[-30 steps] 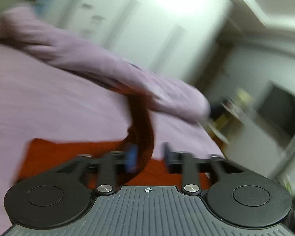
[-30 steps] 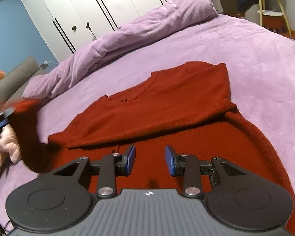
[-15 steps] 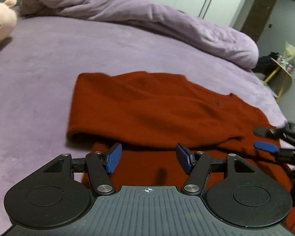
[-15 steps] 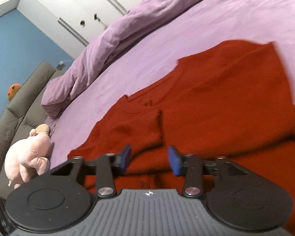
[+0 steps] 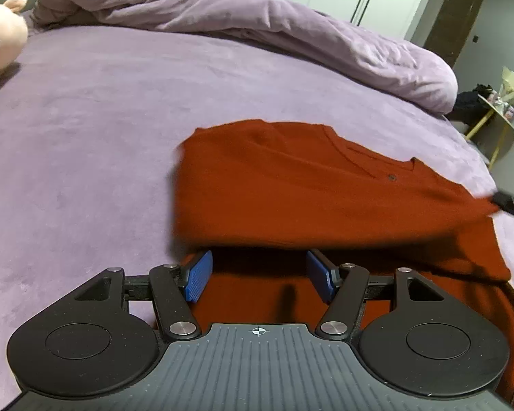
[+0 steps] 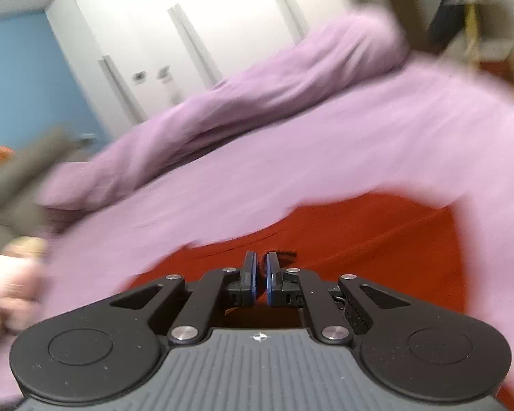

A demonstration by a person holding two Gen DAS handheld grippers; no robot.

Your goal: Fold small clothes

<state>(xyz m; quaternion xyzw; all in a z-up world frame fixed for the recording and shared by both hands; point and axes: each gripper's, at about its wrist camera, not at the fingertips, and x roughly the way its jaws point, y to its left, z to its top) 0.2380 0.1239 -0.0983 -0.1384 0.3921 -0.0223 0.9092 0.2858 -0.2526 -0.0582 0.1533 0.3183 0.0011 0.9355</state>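
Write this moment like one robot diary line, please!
step: folding | left gripper: open, empty, over red sweater | right gripper: shut, pinching red sweater edge | surface: purple bed

We ride both wrists, each looking down along its fingers, low over the bed (image 5: pixel 85 130) — left view toward the duvet (image 5: pixel 257 24) at 12 o'clock, right view blurred. Both share the red sweater (image 5: pixel 291 188) and wardrobe (image 6: pixel 188 34).
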